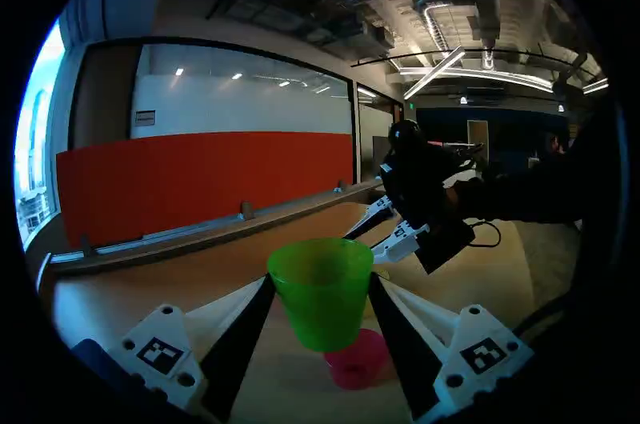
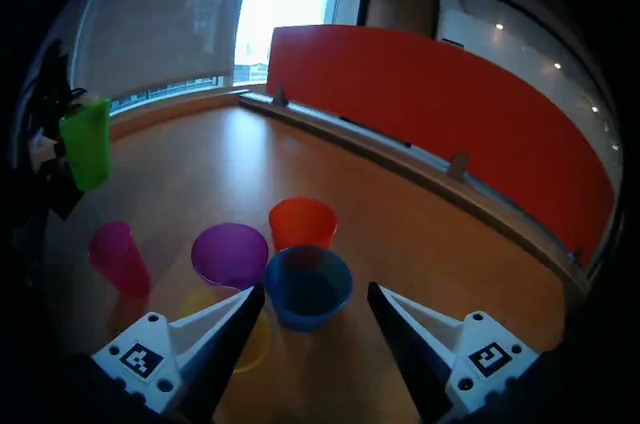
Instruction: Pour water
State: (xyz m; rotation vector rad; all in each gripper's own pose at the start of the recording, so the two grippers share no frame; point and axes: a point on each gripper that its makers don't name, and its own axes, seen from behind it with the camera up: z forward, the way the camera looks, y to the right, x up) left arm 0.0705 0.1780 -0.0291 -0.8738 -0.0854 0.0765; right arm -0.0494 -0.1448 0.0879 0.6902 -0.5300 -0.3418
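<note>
Left gripper clamped on translucent green plastic cup, both fingers pressing its sides. The cup is upright and held clear above the wooden tabletop. Small pink plastic cup stands on the tabletop below it. Right gripper fingers apart, blue plastic cup standing between the tips, gap visible at one finger. Orange plastic cup, purple plastic cup and yellow plastic cup cluster just beside the blue one.
</note>
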